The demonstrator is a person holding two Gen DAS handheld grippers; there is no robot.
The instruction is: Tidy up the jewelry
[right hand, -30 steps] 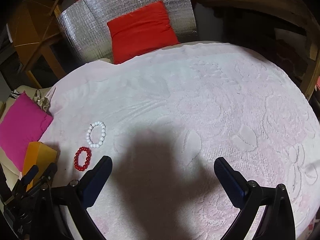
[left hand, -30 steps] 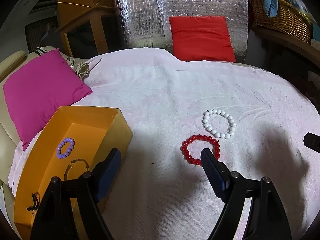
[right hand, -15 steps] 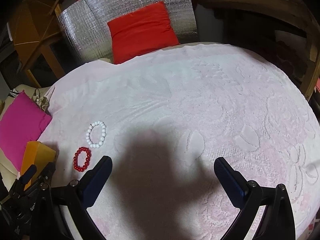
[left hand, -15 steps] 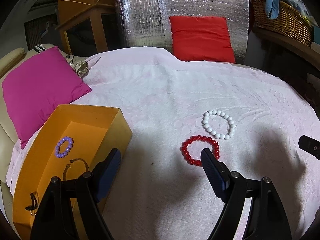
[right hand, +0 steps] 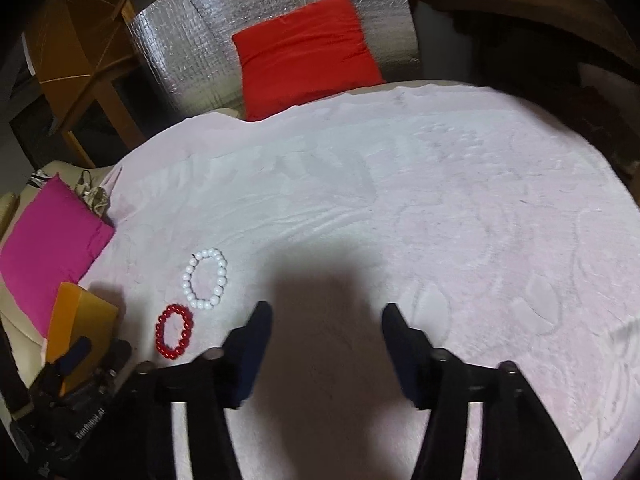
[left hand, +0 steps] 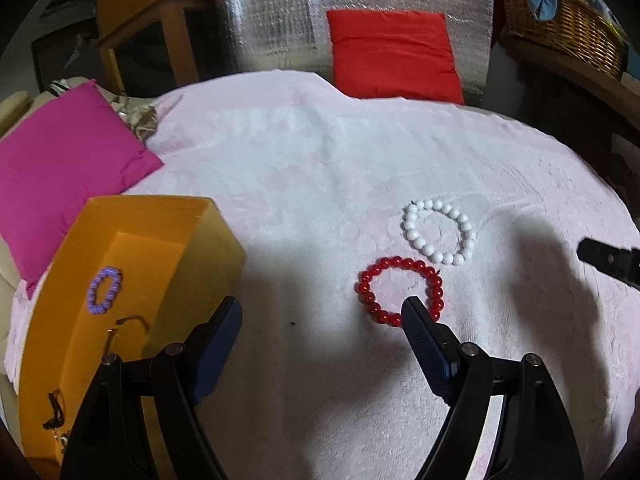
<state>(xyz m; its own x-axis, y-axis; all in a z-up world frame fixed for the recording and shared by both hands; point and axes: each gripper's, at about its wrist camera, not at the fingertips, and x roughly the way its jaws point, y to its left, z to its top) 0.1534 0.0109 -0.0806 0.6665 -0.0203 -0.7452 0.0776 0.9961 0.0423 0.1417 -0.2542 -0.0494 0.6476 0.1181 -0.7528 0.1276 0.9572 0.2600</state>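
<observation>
You are hovering the left gripper [left hand: 320, 312] with jaws apart and empty; the red bracelet [left hand: 400, 290] is lying at its two o'clock, touching the white one [left hand: 438, 232]. The right gripper [right hand: 326, 320] is closing on nothing. Straddle only red beads, then carry them to the box [left hand: 132, 264].

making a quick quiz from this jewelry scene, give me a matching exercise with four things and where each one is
Things:
1. purple bracelet
2. red bracelet
3. white bracelet
4. pink cushion

Places:
A. on the blanket, beyond the red beads
B. inside the orange box
C. behind the box, at the blanket's left edge
D. on the blanket, by the left gripper's right fingertip

Pairs: 1-B, 2-D, 3-A, 4-C
</observation>
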